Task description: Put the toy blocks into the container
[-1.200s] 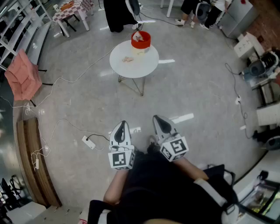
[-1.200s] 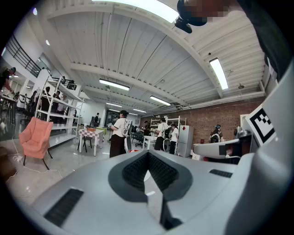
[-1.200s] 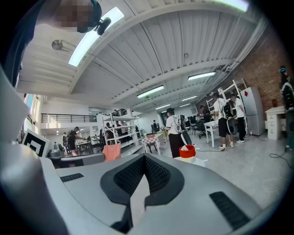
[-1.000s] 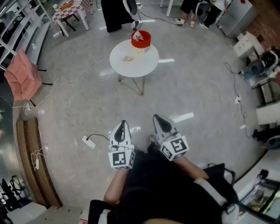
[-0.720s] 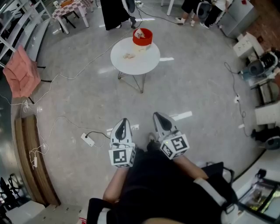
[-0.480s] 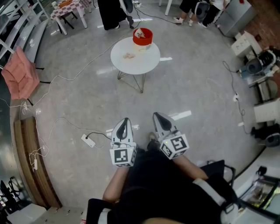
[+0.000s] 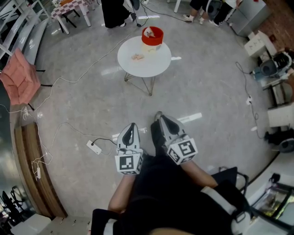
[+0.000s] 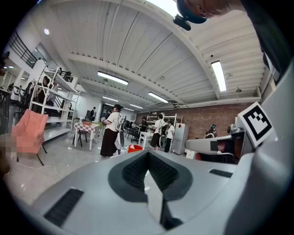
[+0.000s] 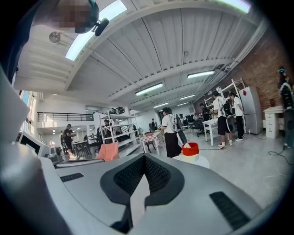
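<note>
Well, left tool (image 7: 130,126) & right tool (image 7: 164,120) closed, empty; container (image 7: 152,36) upright on rnd table (image 7: 147,63)

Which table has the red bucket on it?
The round white table in the middle of the floor. The red bucket stands at its far edge. The other table wears a checked cloth.

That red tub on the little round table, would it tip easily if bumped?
Probably fairly stable: the red tub looks broad and stands upright. It sits near the rim of the round table, so a hard shove might slide it off. The table's thin wire legs suggest it could wobble too.
</note>
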